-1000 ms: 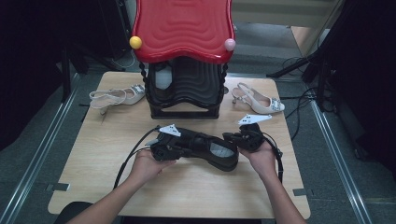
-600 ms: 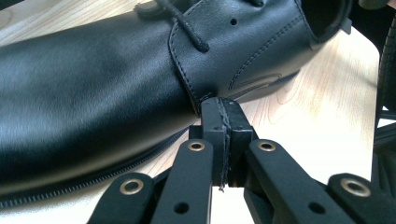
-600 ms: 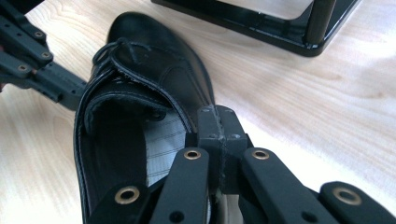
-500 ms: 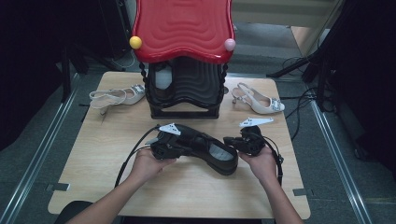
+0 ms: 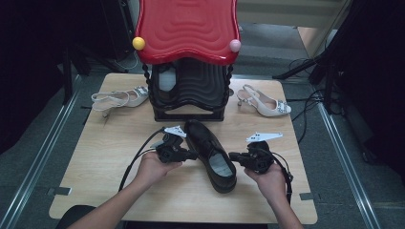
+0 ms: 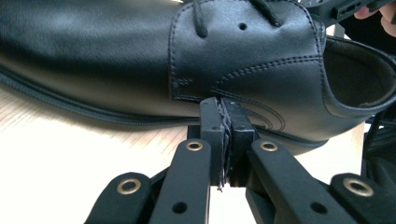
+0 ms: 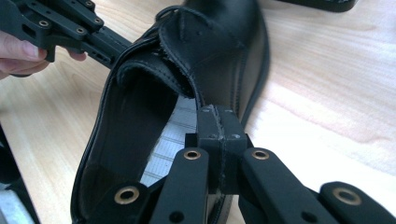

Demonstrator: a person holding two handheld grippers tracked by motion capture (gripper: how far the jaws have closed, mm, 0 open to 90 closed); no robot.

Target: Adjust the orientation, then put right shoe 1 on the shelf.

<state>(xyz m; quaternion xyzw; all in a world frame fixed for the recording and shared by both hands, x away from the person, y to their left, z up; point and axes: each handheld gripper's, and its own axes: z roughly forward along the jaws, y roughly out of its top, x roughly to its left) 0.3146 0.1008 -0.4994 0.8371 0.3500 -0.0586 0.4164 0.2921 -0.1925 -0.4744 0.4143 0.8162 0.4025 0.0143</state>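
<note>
1. Big change from half a second back: the black leather lace-up dress shoe (image 5: 210, 153) has swung round. It was lying crosswise near the lower middle of the high view; now its toe points up the frame at the rack and its heel at the person.
2. The left gripper (image 5: 190, 154) has its jaws pressed together, with nothing clamped, tips pushing on the shoe's side just above the sole (image 6: 223, 122).
3. The right gripper (image 5: 234, 156) is also squeezed closed on nothing, sitting at the opposite rim by the heel opening (image 7: 217, 119). So they're nudging it, not gripping.
4. My read: the shoe's getting lined up to slide into the black wavy-shelved shoe rack with the glossy red top (image 5: 188, 28), centre top of the frame.
5. Around it: a white slingback heel (image 5: 118, 98) at upper left and its white slingback twin (image 5: 263, 102) at upper right, both well apart from the shoe.
6. A pale item (image 5: 165, 81) already sits in the rack's left side, though the middle looks open. The wooden table (image 5: 110, 181) has room ahead.
</note>
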